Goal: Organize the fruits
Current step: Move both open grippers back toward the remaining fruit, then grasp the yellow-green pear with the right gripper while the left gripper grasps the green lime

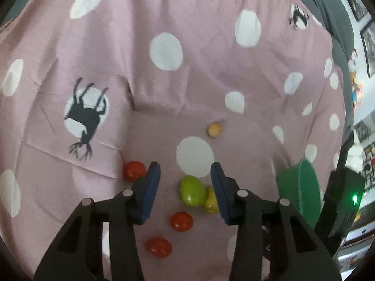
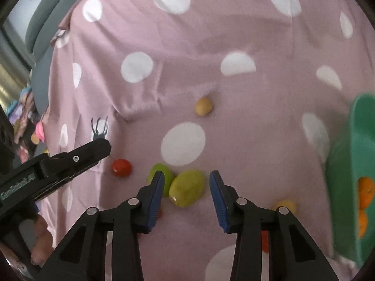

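Fruits lie on a pink spotted cloth [image 1: 164, 107]. In the left wrist view my left gripper [image 1: 185, 175] is open and empty above a green fruit [image 1: 193, 190], with a yellow-green fruit [image 1: 211, 201] beside it, three red fruits [image 1: 134, 170] [image 1: 181, 221] [image 1: 158, 247] and a tan fruit [image 1: 215, 129] farther off. In the right wrist view my right gripper [image 2: 186, 182] is open and empty just over a yellow-green fruit [image 2: 187, 187], next to a green fruit [image 2: 161, 175]. A red fruit [image 2: 121, 167], a tan fruit [image 2: 204, 106] and a yellow fruit [image 2: 286, 205] lie around.
A green bowl [image 2: 346, 187] stands at the right holding orange fruits [image 2: 365, 188]; it also shows in the left wrist view [image 1: 302, 187]. The left gripper's body [image 2: 58, 164] reaches in at the left of the right wrist view. Grey cushions and toys edge the cloth.
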`<state>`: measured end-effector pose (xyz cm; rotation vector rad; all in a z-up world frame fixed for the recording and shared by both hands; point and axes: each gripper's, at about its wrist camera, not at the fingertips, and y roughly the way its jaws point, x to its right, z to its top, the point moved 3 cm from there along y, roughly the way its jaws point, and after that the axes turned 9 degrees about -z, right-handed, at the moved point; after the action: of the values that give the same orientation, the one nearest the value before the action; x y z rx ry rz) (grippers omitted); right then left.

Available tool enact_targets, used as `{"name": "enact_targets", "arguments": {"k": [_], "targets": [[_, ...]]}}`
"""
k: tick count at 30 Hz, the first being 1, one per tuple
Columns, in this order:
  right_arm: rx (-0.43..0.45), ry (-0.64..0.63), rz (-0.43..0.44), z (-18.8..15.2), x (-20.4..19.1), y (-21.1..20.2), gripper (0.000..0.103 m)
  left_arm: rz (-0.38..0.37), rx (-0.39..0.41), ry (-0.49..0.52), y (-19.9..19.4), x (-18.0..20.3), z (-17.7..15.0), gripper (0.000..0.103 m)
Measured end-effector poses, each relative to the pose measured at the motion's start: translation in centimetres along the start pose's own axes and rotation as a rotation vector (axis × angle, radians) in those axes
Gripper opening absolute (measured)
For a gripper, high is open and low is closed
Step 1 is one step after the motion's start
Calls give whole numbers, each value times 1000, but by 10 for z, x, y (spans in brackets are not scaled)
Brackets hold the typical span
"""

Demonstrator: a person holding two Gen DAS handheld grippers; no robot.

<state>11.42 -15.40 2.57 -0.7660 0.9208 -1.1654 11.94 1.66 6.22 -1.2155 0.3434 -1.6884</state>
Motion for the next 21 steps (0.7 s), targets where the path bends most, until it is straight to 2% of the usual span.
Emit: {"name": "enact_targets", "arguments": {"k": [3, 6, 10, 21], "targets": [[-9, -3, -2, -1, -1, 6, 43, 30, -37, -14, 16, -5, -4, 40], [-23, -6, 13, -1, -4, 9, 43, -8, -60, -7, 24, -3, -5, 40], [-36, -5, -1, -2, -5, 16, 43, -5, -80, -13, 31, -6, -7, 40], [-63, -9, 28, -10, -9, 25, 41, -27, -117, -20, 41, -7, -16, 40]]}}
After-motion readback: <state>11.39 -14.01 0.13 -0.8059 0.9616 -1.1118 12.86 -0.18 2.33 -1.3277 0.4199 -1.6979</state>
